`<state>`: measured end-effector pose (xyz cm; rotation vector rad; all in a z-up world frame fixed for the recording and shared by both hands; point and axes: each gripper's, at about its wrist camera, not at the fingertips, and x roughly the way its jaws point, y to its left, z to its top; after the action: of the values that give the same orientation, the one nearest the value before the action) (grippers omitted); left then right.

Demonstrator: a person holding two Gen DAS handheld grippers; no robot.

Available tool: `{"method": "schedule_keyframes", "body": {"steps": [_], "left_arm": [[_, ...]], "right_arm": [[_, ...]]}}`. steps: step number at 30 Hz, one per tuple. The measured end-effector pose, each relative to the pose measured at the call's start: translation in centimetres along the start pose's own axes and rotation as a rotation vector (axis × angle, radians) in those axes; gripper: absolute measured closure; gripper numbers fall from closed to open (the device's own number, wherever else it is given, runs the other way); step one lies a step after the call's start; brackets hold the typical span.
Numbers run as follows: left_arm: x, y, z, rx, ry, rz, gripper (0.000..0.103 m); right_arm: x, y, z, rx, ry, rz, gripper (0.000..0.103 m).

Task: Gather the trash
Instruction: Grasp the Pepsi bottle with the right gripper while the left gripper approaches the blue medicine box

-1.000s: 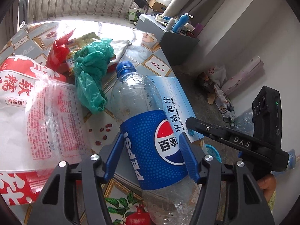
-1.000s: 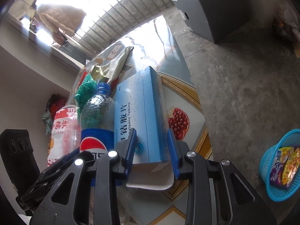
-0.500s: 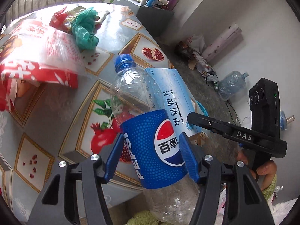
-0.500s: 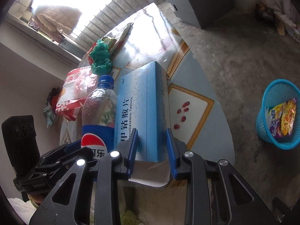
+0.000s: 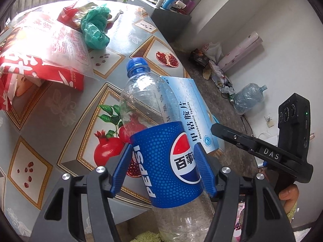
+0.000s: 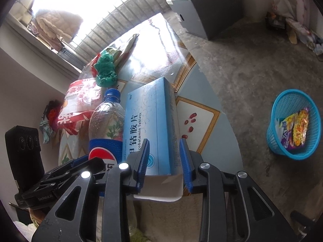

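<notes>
The left hand-held gripper (image 5: 164, 168) is clenched on the blue label of an empty Pepsi bottle (image 5: 155, 125), which rises from the lower centre of the left wrist view toward its blue cap in the middle of the frame, above the near edge of the tabletop (image 5: 66, 109). The right hand-held gripper (image 6: 164, 164) has a blue medicine box (image 6: 150, 129) between its jaws, which are opening; the left pad lies against the box's printed face, and a gap shows beside the right pad. The box is pale blue with Chinese lettering and "Mecobalamin Tablets", its white end flap hanging open at the lower centre. The bottle is clear, crumpled and beaded inside. Only the right wrist view shows the blue basket (image 6: 293, 125) on the concrete floor at right, holding a snack wrapper (image 6: 296, 130). Only the left wrist view shows the large water jug (image 5: 249, 97) by the wall. The green plastic bag (image 5: 94, 28) and red-and-white bag (image 5: 40, 46) lie on the tabletop, upper left.
</notes>
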<state>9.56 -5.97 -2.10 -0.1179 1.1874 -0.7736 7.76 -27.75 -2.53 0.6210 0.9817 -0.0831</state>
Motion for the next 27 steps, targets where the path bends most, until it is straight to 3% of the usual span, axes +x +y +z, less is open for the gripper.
{"method": "schedule_keyframes", "body": {"steps": [3, 7, 14, 18, 22, 27], "left_arm": [[-0.1, 0.3, 0.0, -0.012, 0.003, -0.012, 0.041], [-1.2, 1.4, -0.1, -0.020, -0.018, -0.038, 0.041], [-3.9, 4.0, -1.3, -0.045, -0.054, -0.091, 0.041], [-4.5, 5.4, -2.2, -0.068, -0.059, -0.098, 0.054], [-4.4, 6.6, -3.1, -0.088, -0.052, -0.107, 0.072], [-3.7, 7.2, -3.8, -0.089, -0.040, -0.127, 0.085]], "right_arm": [[-0.8, 1.1, 0.1, -0.036, -0.043, -0.019, 0.063], [-1.5, 2.7, -0.1, -0.075, -0.059, 0.017, 0.063], [0.2, 5.9, -0.3, -0.115, 0.019, 0.143, 0.062], [2.2, 7.2, -0.3, -0.114, 0.087, 0.195, 0.057], [4.3, 8.0, -0.6, -0.092, 0.153, 0.212, 0.054], [5.9, 8.6, -0.9, -0.072, 0.202, 0.212, 0.047]]}}
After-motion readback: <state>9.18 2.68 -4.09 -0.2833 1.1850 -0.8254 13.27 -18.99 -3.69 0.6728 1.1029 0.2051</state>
